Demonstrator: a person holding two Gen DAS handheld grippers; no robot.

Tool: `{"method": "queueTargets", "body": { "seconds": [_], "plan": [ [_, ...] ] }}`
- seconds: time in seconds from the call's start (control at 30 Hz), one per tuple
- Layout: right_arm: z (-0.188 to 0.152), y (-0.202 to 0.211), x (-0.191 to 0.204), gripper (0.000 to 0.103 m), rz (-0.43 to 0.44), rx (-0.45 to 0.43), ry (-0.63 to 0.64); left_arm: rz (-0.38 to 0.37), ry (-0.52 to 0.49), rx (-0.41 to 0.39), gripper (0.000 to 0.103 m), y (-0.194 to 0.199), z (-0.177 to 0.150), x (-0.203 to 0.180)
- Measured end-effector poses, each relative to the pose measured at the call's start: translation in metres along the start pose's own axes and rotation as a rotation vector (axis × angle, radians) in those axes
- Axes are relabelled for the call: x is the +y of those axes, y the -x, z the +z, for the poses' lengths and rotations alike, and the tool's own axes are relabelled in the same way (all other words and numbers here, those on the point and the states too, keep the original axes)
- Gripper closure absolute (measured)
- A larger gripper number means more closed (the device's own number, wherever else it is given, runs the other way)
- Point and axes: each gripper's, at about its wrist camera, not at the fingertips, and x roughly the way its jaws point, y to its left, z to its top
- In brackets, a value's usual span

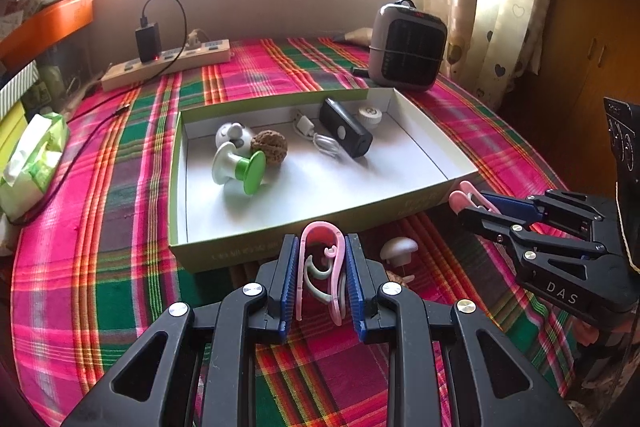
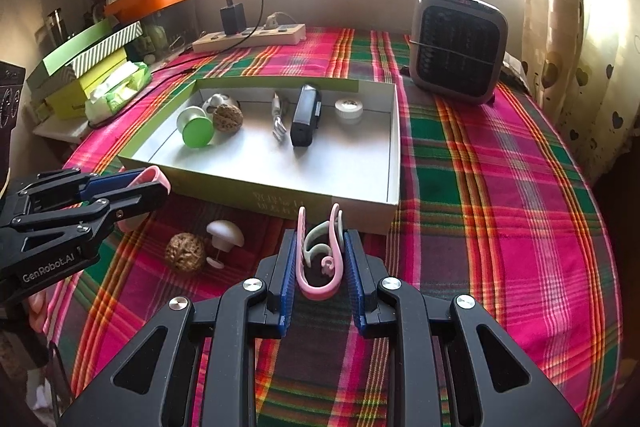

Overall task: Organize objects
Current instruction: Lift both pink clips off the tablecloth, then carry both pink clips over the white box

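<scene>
My left gripper (image 1: 322,241) is shut on a pink plastic clip hook (image 1: 320,225) whose loop end points away from me, with a pale green hook inside it. My right gripper (image 2: 321,235) is shut on a similar pink clip hook (image 2: 316,291), loop end toward the camera. Both hover just in front of the shallow green box (image 1: 280,99) with a white floor. Each wrist view shows the other gripper from the side, the right gripper (image 1: 474,205) and the left gripper (image 2: 154,183), both with pink plastic between the pads. A walnut (image 2: 185,253) and a white mushroom-shaped hook (image 2: 225,233) lie on the plaid cloth in front of the box.
Inside the box lie a green-and-white knob (image 1: 240,167), a walnut (image 1: 269,147), a black device (image 1: 345,133), a white cable (image 1: 320,141) and a white cap (image 1: 369,115). Behind stand a grey heater (image 2: 460,47) and a power strip (image 2: 248,37). A tissue pack (image 2: 120,89) and stacked boxes sit left.
</scene>
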Motion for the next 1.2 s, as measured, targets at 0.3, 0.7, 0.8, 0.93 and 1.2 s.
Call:
{"method": "queueTargets", "body": {
  "seconds": [0.3, 0.7, 0.8, 0.93, 1.2],
  "plan": [
    [0.004, 0.002, 0.000, 0.079, 0.009, -0.009, -0.001, -0.001, 0.006, -0.014, 0.082, 0.003, 0.006, 0.000],
    [0.016, 0.006, 0.000, 0.079, 0.012, -0.034, 0.007, 0.006, 0.022, -0.036, 0.082, 0.007, 0.016, 0.008],
    [0.017, 0.006, 0.001, 0.079, 0.013, -0.035, 0.011, 0.012, 0.024, -0.039, 0.082, 0.007, 0.017, 0.009],
    [0.018, 0.006, 0.002, 0.079, 0.017, -0.035, 0.012, 0.014, 0.026, -0.042, 0.082, 0.008, 0.019, 0.010],
    [0.022, 0.005, 0.002, 0.079, 0.022, -0.037, 0.013, 0.017, 0.027, -0.049, 0.082, 0.009, 0.021, 0.011]
  ]
}}
